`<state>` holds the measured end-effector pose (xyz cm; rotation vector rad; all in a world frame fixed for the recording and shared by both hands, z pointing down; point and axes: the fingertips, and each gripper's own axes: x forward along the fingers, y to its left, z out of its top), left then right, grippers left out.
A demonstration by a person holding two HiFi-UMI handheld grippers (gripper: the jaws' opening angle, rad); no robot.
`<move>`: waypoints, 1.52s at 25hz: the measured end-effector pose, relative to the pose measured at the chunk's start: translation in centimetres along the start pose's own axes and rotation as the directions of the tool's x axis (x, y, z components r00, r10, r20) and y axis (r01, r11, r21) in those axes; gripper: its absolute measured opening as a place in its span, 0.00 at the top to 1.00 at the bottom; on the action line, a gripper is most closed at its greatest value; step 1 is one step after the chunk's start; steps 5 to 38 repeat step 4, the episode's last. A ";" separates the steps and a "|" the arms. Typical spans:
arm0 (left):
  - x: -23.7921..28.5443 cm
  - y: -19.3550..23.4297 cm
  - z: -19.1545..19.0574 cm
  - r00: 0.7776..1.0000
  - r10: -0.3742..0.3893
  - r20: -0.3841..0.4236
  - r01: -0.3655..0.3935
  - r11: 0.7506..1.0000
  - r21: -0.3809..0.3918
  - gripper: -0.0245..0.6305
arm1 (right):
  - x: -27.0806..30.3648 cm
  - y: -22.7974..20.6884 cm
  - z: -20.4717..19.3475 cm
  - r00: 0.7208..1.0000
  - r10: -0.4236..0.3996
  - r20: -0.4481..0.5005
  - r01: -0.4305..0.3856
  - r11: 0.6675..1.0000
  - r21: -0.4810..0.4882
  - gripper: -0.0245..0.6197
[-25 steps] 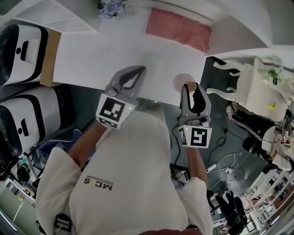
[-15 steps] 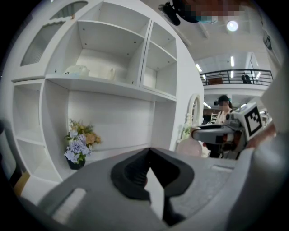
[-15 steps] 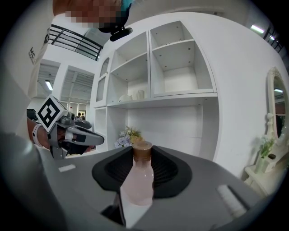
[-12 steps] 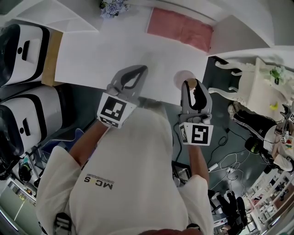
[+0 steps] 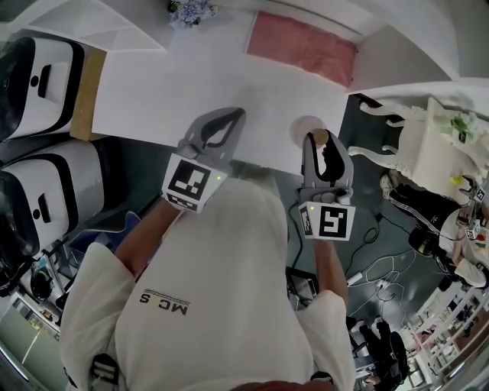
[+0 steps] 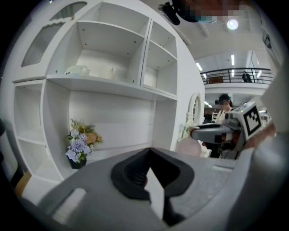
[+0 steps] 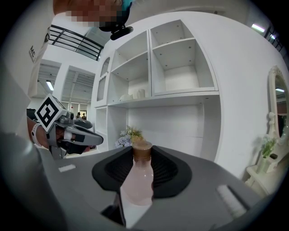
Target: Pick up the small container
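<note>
The small container (image 7: 137, 178) is a pale pink bottle with a brown cap (image 7: 142, 150). It stands between the jaws of my right gripper (image 7: 142, 153), which is shut on it. In the head view the container (image 5: 306, 127) shows past the tip of the right gripper (image 5: 319, 140), at the near right edge of the white table (image 5: 168, 84). My left gripper (image 5: 229, 116) hovers over the table's near edge, to the left. Its jaws meet at the tip (image 6: 149, 151) with nothing between them. From the left gripper view the container (image 6: 187, 146) shows under the right gripper's jaw.
A pink cloth (image 5: 302, 46) lies at the table's far right. A small bunch of flowers (image 5: 187, 11) stands at the back. White machines (image 5: 38, 76) stand left of the table, a white ornate chair (image 5: 412, 145) to the right. Cables (image 5: 374, 267) lie on the floor.
My right gripper with the container has drifted slightly to the right and away from me. The left gripper has stayed where it was.
</note>
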<state>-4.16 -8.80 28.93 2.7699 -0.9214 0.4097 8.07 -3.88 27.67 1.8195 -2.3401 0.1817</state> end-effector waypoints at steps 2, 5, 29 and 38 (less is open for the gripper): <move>0.1 0.0 -0.2 1.000 0.000 -0.001 0.000 1.000 -0.002 0.96 | 0.0 -0.1 -0.3 1.000 -0.001 -0.002 0.001 1.000 0.004 0.77; 0.1 -0.1 -0.3 1.000 -0.001 -0.002 0.001 1.000 -0.003 0.96 | 0.0 -0.1 -0.4 1.000 -0.002 -0.004 0.002 1.000 0.005 0.77; 0.1 -0.1 -0.3 1.000 -0.001 -0.002 0.001 1.000 -0.003 0.96 | 0.0 -0.1 -0.4 1.000 -0.002 -0.004 0.002 1.000 0.005 0.77; 0.1 -0.1 -0.3 1.000 -0.001 -0.002 0.001 1.000 -0.003 0.96 | 0.0 -0.1 -0.4 1.000 -0.002 -0.004 0.002 1.000 0.005 0.77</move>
